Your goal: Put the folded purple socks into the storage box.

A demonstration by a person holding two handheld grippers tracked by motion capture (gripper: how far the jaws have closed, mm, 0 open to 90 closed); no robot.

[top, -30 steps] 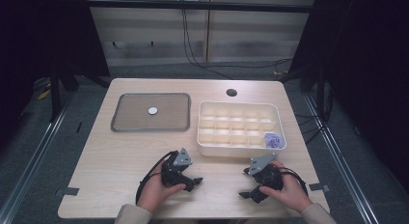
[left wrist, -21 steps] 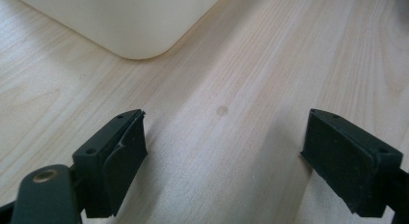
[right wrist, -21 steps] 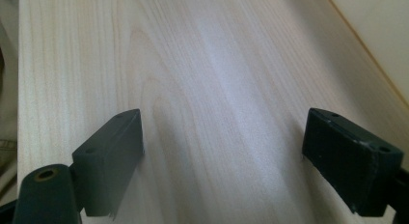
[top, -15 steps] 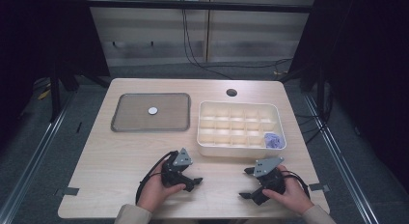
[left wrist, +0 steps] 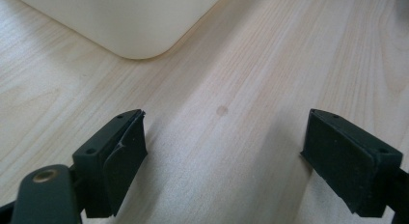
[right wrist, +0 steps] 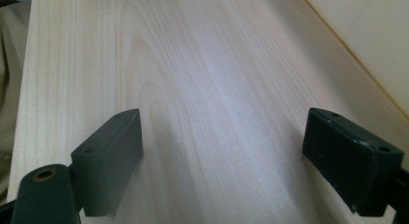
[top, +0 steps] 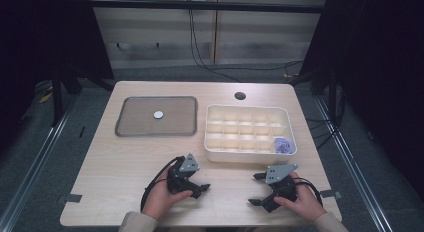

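Both claws sit low at the near edge of the table (top: 125, 162), jaws apart, nothing held. Left claw (top: 199, 184) points toward the near left corner of the white divided box (top: 247, 112); right claw (top: 256, 189) lies near the front edge, jaws facing left. Likely pick target: small white disc (top: 158, 114), alone in the grey tray (top: 127, 129), well apart from both claws. A purple item (top: 283, 145) sits in the box's near right compartment. To do it well: left claw reaches forward, comes down straight over the disc, jaws straddle it, then close.
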